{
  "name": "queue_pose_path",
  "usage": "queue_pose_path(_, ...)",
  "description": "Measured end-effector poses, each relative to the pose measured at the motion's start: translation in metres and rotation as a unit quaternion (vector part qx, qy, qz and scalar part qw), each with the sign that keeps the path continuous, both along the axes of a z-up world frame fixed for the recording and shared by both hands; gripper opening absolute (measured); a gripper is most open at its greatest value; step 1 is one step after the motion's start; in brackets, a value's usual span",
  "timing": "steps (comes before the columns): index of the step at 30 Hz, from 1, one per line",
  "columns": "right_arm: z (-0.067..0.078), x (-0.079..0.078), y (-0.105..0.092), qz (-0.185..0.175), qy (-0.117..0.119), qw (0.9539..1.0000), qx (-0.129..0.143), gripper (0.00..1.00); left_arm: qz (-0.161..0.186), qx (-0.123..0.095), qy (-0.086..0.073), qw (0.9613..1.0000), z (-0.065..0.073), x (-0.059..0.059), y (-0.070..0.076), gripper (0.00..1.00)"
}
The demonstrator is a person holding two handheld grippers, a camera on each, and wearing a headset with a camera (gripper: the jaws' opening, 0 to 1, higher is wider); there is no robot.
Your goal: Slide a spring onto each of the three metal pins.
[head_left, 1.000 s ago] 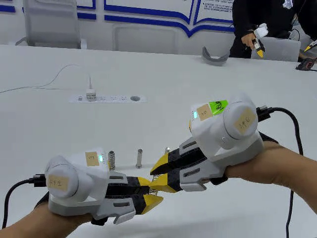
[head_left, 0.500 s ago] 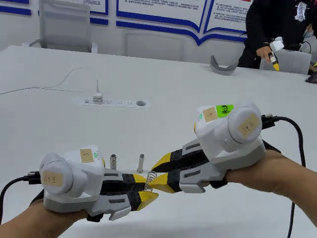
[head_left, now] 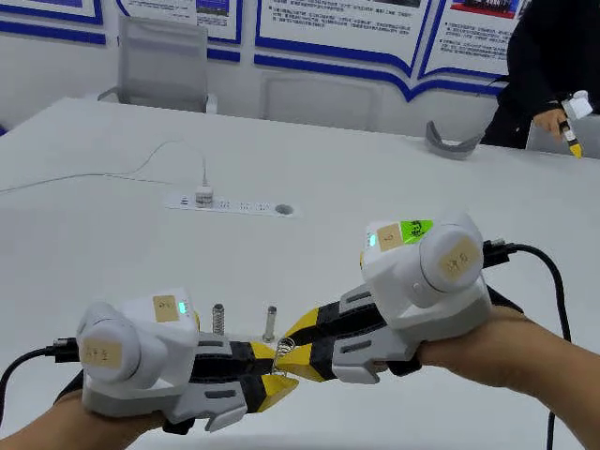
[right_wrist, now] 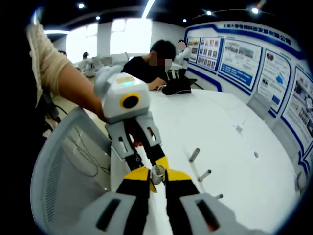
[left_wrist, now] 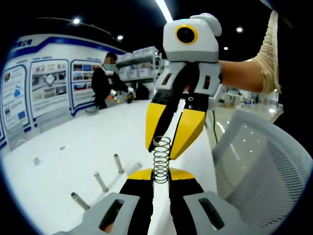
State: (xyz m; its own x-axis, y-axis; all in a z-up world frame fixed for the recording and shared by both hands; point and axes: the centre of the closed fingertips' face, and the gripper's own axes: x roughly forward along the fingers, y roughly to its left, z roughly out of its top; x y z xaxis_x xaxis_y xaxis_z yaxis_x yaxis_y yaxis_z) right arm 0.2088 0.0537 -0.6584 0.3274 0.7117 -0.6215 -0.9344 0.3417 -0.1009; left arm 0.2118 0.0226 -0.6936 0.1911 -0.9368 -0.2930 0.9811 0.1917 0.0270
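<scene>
- Grippers meet tip to tip low over the bench [head_left: 375,187], close to its near edge. The left gripper [left_wrist: 160,177] pinches one end of a spring [left_wrist: 161,159], jaws drawn narrow. The right gripper [right_wrist: 157,175] closes just as narrowly on the opposite end.
- Spring spans the short gap between the two sets of yellow tips and sits on none of the pins.
- Three pins stand in a short row just beyond the tips. The loaded pin [left_wrist: 79,200] already wears a coil, while the middle pin [left_wrist: 100,181] and the third pin [left_wrist: 119,163] are bare.
- Open white bench stretches from the pins to a power strip [head_left: 230,203] near the middle, with its cable [head_left: 112,164] trailing toward the left edge.
- Near the far edge lies a grey curved band [head_left: 454,143], with a chair [head_left: 164,61] behind the bench and a person [head_left: 548,66] working at the far right corner.
- Mesh chair back [left_wrist: 264,161] stands just off the near edge, beside the grippers.
- Compared with half a second ago, both grippers keep the same clasp on the spring, and only the headset camera has tipped up.
- One second ago the third pin's top showed above the right gripper's finger in the head view, where that gripper now covers it.
</scene>
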Motion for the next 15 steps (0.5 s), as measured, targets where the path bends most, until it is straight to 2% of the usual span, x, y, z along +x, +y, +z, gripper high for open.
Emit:
queue_pose_path(8,0.002,0.005,0.002,0.004,0.008,0.9997,0.024,0.12,0.014,0.009,-0.001,0.9999,0.001,0.005,0.0,0.11)
queue_pose_path(15,0.003,0.014,0.003,0.008,0.009,0.9995,0.027,0.12,0.037,0.006,0.001,0.9993,0.002,0.015,0.001,0.11)
